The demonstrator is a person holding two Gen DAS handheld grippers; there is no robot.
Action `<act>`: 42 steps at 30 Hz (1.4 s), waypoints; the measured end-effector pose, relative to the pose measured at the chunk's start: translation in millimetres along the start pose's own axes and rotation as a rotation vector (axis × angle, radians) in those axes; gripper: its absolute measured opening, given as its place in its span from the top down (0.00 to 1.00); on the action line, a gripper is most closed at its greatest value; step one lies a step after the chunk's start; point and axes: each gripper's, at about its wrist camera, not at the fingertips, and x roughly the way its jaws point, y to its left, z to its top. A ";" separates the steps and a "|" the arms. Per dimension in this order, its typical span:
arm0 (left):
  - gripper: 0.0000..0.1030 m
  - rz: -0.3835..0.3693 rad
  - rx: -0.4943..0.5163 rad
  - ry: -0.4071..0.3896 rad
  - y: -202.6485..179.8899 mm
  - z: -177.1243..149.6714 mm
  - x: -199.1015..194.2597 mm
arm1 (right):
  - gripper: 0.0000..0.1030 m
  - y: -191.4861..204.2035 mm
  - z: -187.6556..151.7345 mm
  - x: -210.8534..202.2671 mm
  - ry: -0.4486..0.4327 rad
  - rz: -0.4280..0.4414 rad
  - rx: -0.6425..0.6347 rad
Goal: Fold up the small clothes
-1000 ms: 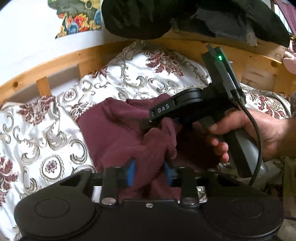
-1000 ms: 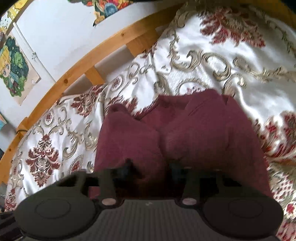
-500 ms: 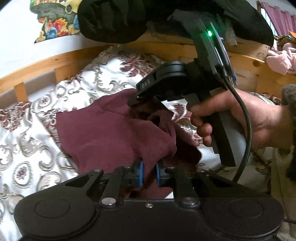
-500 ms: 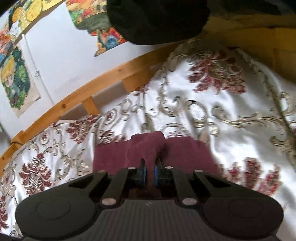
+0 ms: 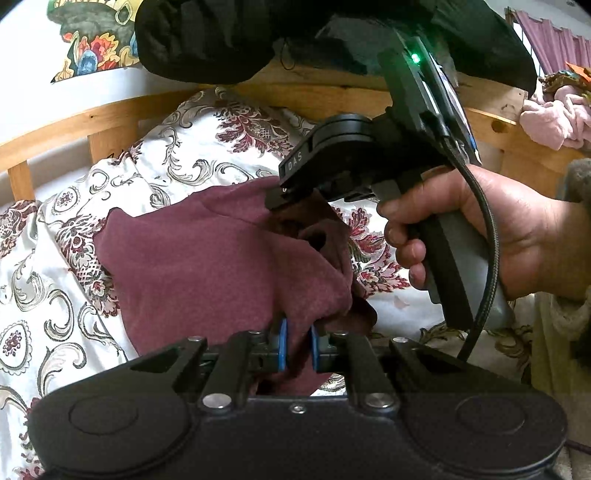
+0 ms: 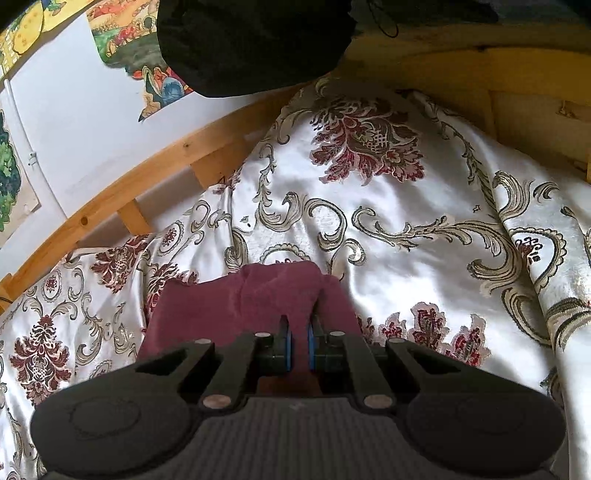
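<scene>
On bed (image 5: 207,155), maroon garment (image 5: 207,258) bunched, long axis not clear. Left gripper (image 5: 297,345) jaws narrow, pinching near edge. Right gripper (image 6: 299,345) jaws narrow, pinching far edge; hand (image 5: 509,236) holds it.

A white wall (image 6: 74,122) carries bright, colourful pictures (image 6: 147,70) above a curved pale wooden bed rail (image 6: 147,173). The bed wears a glossy cream bedspread (image 6: 406,258) with dark red flowers and grey scrolls. At the far right, a mauve curtain (image 5: 550,33) hangs above a heap of pink cloth (image 5: 554,118).
</scene>
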 end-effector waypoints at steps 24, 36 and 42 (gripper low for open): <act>0.77 -0.028 0.022 0.009 1.8 -3.0 -5.1 | 0.81 -15.7 -10.2 16.6 0.090 -0.047 0.039; 0.70 -0.031 0.023 0.017 1.2 -2.5 -5.5 | 0.69 -18.6 -12.0 17.0 0.100 -0.042 0.054; 0.63 -0.038 0.017 0.017 1.5 -2.9 -6.7 | 0.61 -19.5 -12.6 17.6 0.105 -0.037 0.064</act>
